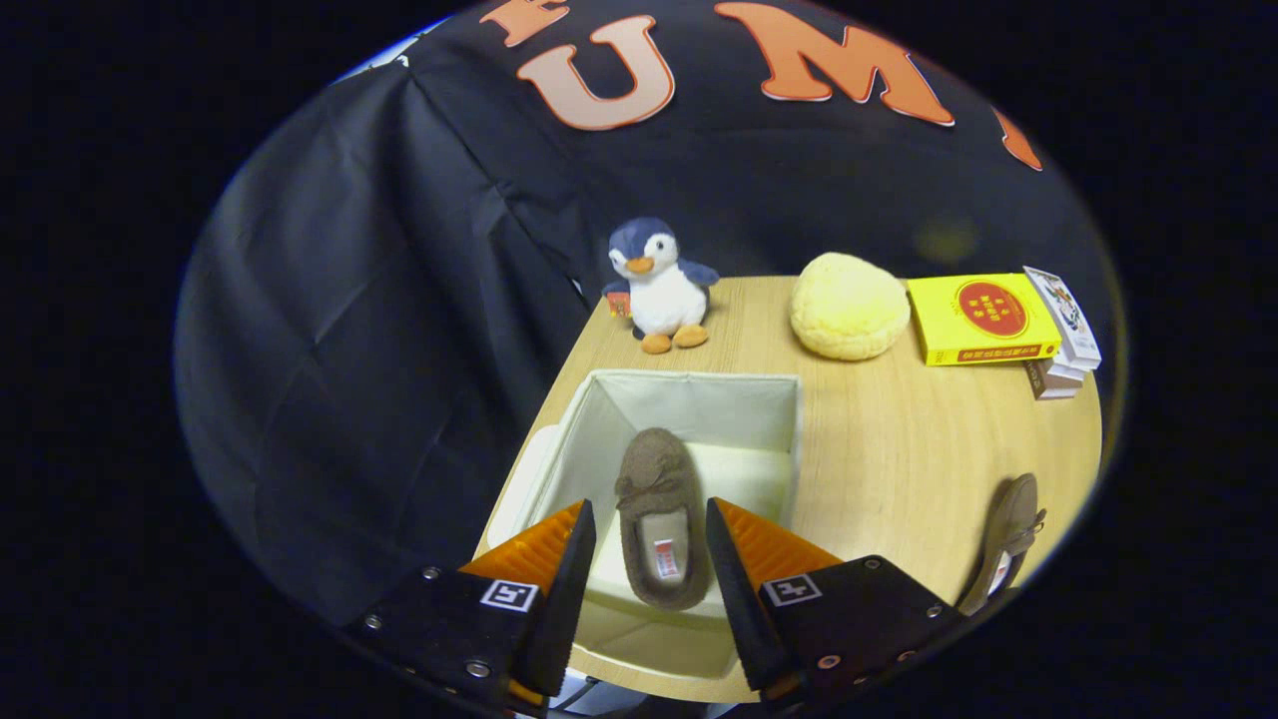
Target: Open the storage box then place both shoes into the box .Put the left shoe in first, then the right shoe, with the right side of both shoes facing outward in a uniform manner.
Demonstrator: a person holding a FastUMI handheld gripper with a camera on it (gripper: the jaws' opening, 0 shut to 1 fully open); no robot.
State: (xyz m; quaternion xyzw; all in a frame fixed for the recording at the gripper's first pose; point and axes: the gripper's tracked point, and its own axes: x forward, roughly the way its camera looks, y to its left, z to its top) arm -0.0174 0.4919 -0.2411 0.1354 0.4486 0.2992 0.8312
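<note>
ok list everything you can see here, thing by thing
storage box: 1, cream, open, near the table's left edge, just ahead of the fingers
shoe in the box: 1, brown with pale lining, lying in the box, seen between the fingers
shoe on the table: 1, brown, on the table to the right of the box
toy penguin: 1, blue and white with orange beak and feet, beyond the box
round cushion: 1, pale yellow, right of the penguin
books: a small stack, yellow one on top, right of the cushion
table: 1, light wood
gripper: 1, fingers open, apart on either side of the shoe in the box, not pressing it
</note>
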